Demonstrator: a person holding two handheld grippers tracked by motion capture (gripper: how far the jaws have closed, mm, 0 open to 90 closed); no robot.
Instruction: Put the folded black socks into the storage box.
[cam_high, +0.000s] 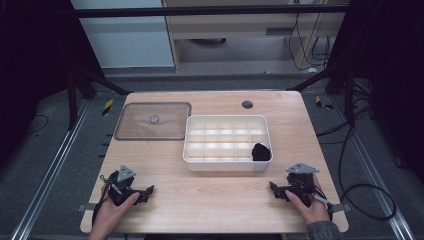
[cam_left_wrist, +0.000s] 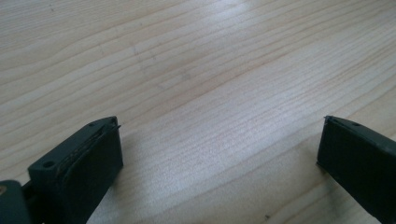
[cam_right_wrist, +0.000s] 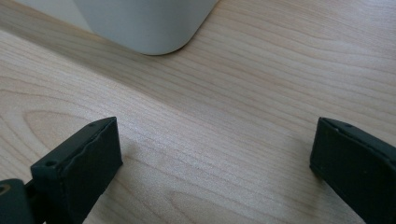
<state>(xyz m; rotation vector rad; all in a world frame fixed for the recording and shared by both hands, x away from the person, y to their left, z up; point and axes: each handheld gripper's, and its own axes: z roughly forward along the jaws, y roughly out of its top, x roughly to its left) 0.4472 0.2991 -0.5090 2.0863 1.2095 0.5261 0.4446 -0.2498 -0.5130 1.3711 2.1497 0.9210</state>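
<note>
A white divided box (cam_high: 227, 143) stands in the middle of the wooden table (cam_high: 210, 200), with a black object (cam_high: 260, 152) in its front right compartment. A clear flat lid (cam_high: 153, 120) lies to its left. My left gripper (cam_high: 148, 192) rests low at the table's front left, held by a hand; its jaws stand wide apart over bare wood (cam_left_wrist: 219, 140). At the front right a hand holds my right gripper (cam_high: 274, 190), open too, with nothing between the jaws (cam_right_wrist: 215, 154). The box's rounded corner (cam_right_wrist: 149, 23) shows at the top of the right gripper view.
A round grommet hole (cam_high: 247, 104) sits near the table's far edge. Bare wood runs between the two grippers in front of the box. Cables (cam_high: 360, 195) trail over the floor to the right of the table, and dark frame legs stand at both far corners.
</note>
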